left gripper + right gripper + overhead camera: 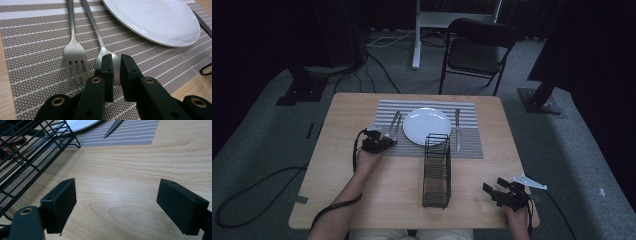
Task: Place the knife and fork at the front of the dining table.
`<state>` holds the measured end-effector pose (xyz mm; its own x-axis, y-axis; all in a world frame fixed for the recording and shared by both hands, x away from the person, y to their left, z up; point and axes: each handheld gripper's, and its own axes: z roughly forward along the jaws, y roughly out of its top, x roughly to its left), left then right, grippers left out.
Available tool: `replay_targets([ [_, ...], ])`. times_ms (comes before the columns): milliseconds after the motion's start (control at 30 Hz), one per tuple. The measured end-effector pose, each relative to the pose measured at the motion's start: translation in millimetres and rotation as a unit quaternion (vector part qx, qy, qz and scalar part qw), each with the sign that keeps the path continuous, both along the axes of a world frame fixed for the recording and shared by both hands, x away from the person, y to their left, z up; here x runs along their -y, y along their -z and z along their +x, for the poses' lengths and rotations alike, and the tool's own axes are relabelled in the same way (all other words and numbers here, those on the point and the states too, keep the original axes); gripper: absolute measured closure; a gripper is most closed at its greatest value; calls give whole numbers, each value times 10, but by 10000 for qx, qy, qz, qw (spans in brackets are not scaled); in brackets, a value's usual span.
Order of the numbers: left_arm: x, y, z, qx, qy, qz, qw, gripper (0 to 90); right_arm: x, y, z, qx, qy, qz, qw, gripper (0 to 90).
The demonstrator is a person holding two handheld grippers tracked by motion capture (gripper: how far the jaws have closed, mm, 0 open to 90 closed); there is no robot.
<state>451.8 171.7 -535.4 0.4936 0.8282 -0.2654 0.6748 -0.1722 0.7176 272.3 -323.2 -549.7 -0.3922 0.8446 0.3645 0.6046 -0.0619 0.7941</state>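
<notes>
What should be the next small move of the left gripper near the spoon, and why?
Probably open the left gripper a little wider, then lower it so one jaw goes to each side of the spoon bowl. The jaws stand close together with a narrow gap, just over the bowl, which lies flat on the placemat beside the fork. As they stand, they seem too narrow to grip it.

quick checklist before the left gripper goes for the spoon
1. Left gripper lined up over the spoon bowl: ok.
2. Jaws gripping the spoon: not ok, a narrow gap stands between them and whether the pads touch it cannot be told.
3. Fork apart from the spoon: ok.
4. Plate away from the jaws: ok.
5. Right gripper open over bare table: ok.
6. Wire rack upright: ok.
</notes>
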Motion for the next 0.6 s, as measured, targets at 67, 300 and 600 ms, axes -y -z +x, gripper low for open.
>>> replay_targets([
  [67,17,-1,2,0,9,5,10000,810,1,0,-1,3,9,0,10000,155],
  [300,-25,-71,-34,104,-83,-179,9998,750,7,0,-4,22,13,22,10000,155],
  [600,-215,-18,-113,-23,-232,-131,9996,667,-4,-1,-1,2,9,-15,10000,155],
])
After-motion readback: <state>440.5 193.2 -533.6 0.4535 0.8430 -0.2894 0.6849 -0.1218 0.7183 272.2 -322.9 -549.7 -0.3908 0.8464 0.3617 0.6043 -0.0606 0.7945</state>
